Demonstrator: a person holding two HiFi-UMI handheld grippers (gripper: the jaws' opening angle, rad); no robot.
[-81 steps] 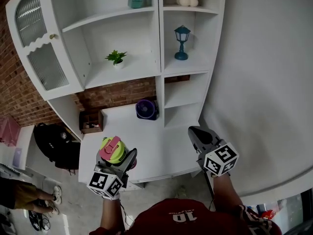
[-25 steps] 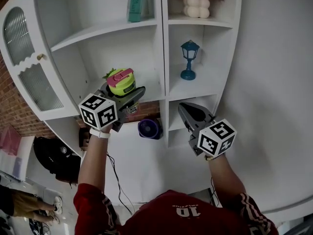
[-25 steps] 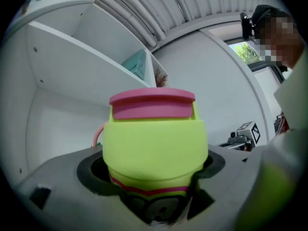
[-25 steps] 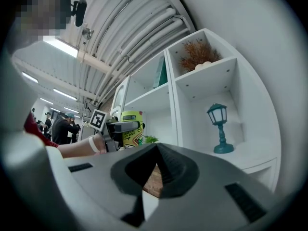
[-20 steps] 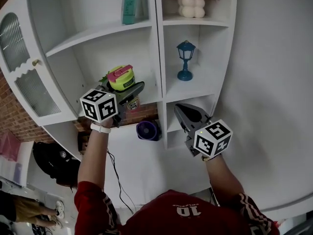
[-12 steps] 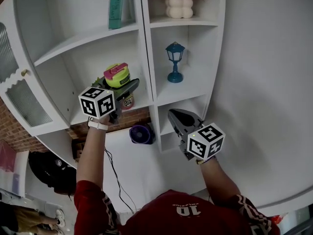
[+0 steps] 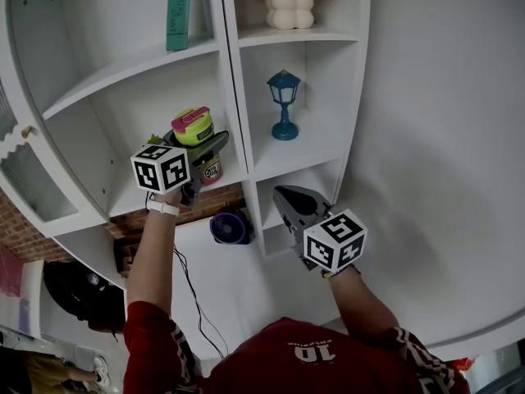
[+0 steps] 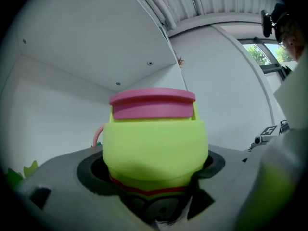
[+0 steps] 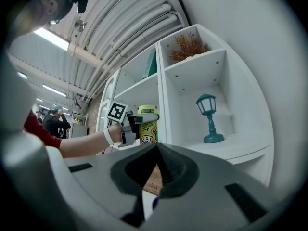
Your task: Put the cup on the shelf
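**1. R gripper** (image 7: 283,195): nearest. Held low before the lower-right cubby, fingers shut together, nothing betw. them. Idle and kept off the work side, I'd judge.

**2. L gripper** (image 7: 209,148): arm raised. Fingers clamped on the cup (image 7: 197,128) below its lid, so it rides upright.

**3. Cup:** yellow-green, pink lid. It's inside the mid-left compartment of the white shelf unit (image 7: 123,189), over the board, nr the divider. Base down or not: can't tell.

**4. Potted plant** (image 7: 152,139): just behind the L gripper. Prob. why the cup goes to the board's right part.

**5. Beyond:** purple fan (image 7: 230,226) below, teal lantern (image 7: 283,105) next compartment, vase (image 7: 289,8) on top.

**Views:** L gripper view gives the grip close-up but no board. R gripper view shows the cup side-on w/ its printed label. Head view shows mostly the lid.
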